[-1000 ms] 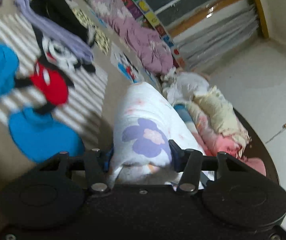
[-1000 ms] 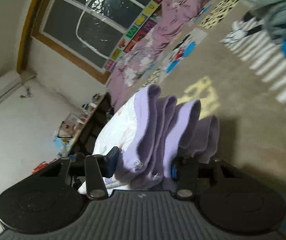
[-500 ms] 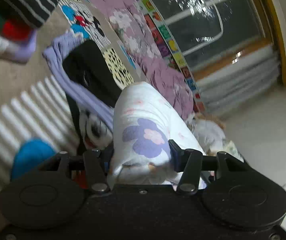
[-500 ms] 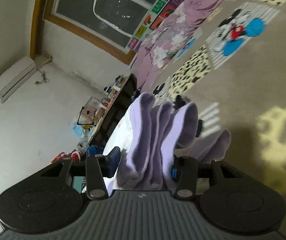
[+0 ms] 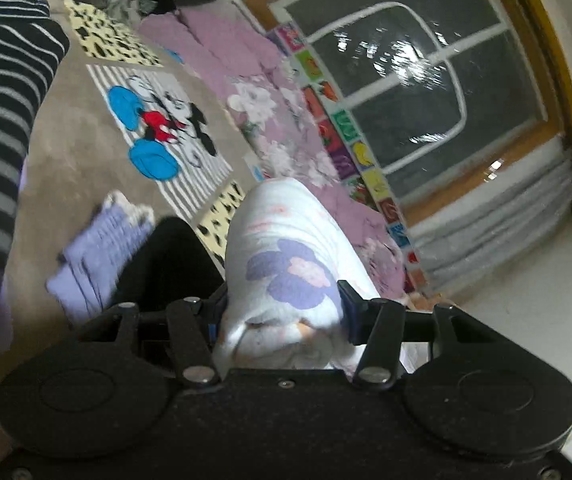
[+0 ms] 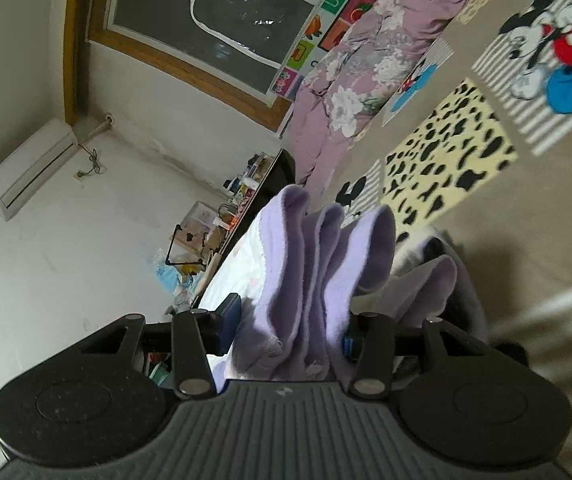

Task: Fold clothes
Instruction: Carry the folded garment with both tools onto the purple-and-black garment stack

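Your left gripper [image 5: 282,312] is clamped on a bunched fold of the white floral garment [image 5: 286,248], which bulges up and forward from between the two fingers; a large purple flower print sits right at the pinch, and the cloth fills the whole gap from one pad to the other. Your right gripper [image 6: 289,328] is clamped on the lavender edge [image 6: 317,264] of that same garment, gathered into several thick pleats that stand up between the fingers, with the white floral fabric [image 6: 238,276] trailing off to the left behind the left finger. One more lavender fold spills over the outside of the right finger rather than sitting in the pinch. In both views the cloth is held off the bed, lifted clear of the beige bedspread [image 6: 525,248]. Beneath your left gripper lie a black garment [image 5: 166,264] and, just beside it, a blurred folded lavender piece [image 5: 98,248], while a black-and-white striped garment [image 5: 2,92] fills the left edge of that view. The bedspread shows a cartoon-mouse panel [image 5: 162,128] and yellow spotted patches [image 6: 449,160]. A pink floral quilt [image 5: 270,116] is heaped along the far side under the window [image 5: 405,92]. From the right wrist view, an air conditioner [image 6: 30,168] hangs on the wall and a cluttered dark table [image 6: 254,184] stands below it.
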Demonstrator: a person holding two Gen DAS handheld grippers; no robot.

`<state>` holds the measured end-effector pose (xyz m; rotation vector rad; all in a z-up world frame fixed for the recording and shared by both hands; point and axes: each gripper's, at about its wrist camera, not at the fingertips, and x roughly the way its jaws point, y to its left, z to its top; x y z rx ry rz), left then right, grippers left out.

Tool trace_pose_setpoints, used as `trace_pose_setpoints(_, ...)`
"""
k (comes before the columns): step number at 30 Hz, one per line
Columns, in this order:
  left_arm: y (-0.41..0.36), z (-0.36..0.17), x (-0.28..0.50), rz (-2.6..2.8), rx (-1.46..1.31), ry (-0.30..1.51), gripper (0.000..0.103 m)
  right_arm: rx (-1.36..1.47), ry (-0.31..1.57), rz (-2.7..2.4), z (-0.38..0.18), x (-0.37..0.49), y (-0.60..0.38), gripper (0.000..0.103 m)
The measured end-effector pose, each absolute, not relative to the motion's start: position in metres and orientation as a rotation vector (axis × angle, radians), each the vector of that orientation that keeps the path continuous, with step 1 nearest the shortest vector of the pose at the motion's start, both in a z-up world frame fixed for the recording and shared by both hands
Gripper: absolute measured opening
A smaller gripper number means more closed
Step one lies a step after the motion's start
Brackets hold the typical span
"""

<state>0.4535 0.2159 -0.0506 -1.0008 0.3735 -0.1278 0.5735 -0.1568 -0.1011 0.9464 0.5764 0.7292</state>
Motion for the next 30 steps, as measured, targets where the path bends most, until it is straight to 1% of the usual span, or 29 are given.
trace_pose_setpoints(8,0.219,-0.073,0.481,-0.034,-0.943,0.421,0.051,0.992,0.618,0.68,-0.135,0.618,-0.133,0.048)
trace_pose_setpoints(10,0.213,-0.077,0.488,0.028,-0.84,0.458,0.06,0.976,0.628,0.654,-0.143,0.623,-0.129,0.048)
trace_pose_setpoints(11,0.211,-0.08,0.492,0.063,-0.793,0.487,0.072,0.936,0.638,0.631,-0.145,0.625,-0.126,0.048)
trace_pose_setpoints(12,0.209,-0.084,0.494,0.09,-0.767,0.518,0.078,0.884,0.651,0.604,-0.146,0.626,-0.123,0.048)
trace_pose_setpoints(14,0.206,-0.087,0.494,0.109,-0.728,0.54,0.079,0.75,0.663,0.574,-0.145,0.627,-0.113,0.046)
trace_pose_setpoints(17,0.208,-0.086,0.493,0.114,-0.745,0.543,0.079,0.755,0.678,0.559,-0.143,0.627,-0.11,0.047)
trace_pose_setpoints(20,0.209,-0.076,0.484,0.099,-0.769,0.519,0.079,0.751,0.65,0.543,-0.131,0.62,-0.112,0.053)
trace_pose_setpoints(22,0.204,-0.067,0.476,0.105,-0.73,0.501,0.079,0.738,0.628,0.538,-0.119,0.611,-0.114,0.06)
trace_pose_setpoints(24,0.196,-0.056,0.466,0.11,-0.674,0.47,0.08,0.695,0.599,0.527,-0.106,0.603,-0.117,0.064)
trace_pose_setpoints(26,0.186,-0.044,0.454,0.109,-0.605,0.445,0.081,0.652,0.577,0.523,-0.092,0.593,-0.119,0.071)
trace_pose_setpoints(30,0.169,-0.03,0.434,0.097,-0.479,0.419,0.085,0.566,0.564,0.54,-0.068,0.57,-0.121,0.074)
